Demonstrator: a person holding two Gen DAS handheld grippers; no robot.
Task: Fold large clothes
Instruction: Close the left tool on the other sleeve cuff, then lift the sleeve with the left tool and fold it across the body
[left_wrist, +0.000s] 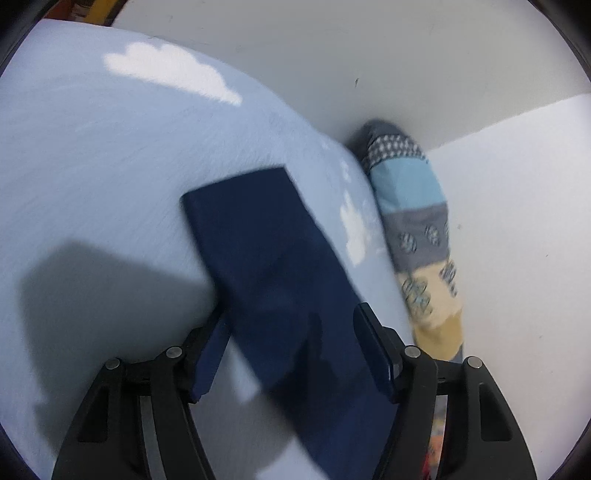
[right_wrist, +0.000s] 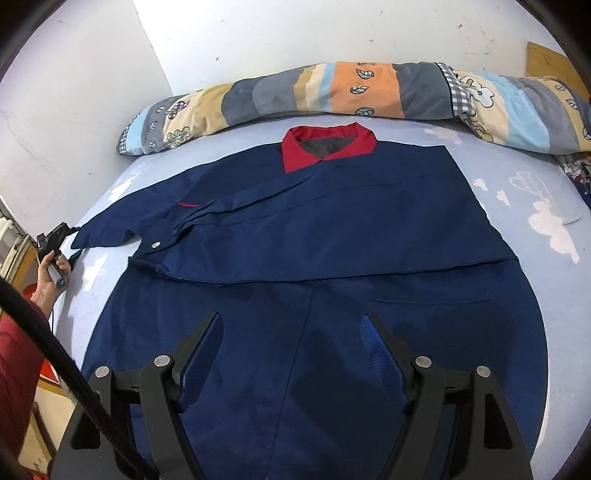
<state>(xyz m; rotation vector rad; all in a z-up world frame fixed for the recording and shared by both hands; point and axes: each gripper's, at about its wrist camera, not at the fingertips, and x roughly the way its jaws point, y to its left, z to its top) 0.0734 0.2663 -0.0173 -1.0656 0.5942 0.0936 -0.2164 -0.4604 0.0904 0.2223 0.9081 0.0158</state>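
A large navy jacket (right_wrist: 332, 236) with a red collar (right_wrist: 328, 147) lies flat on the light blue bed sheet (right_wrist: 535, 206). One sleeve is folded across the chest. The other sleeve (left_wrist: 273, 266) stretches left; its cuff end lies between the wide-apart fingers of my left gripper (left_wrist: 291, 332), which is open just above it. In the right wrist view the left gripper (right_wrist: 55, 236) shows at the sleeve's tip, held by a hand. My right gripper (right_wrist: 291, 328) is open and empty above the jacket's lower hem.
A rolled patchwork quilt (right_wrist: 351, 92) lies along the back of the bed against the white wall (right_wrist: 295, 33); its end shows in the left wrist view (left_wrist: 417, 229). The sheet (left_wrist: 110, 166) has white cloud prints. The bed's left edge is near the hand.
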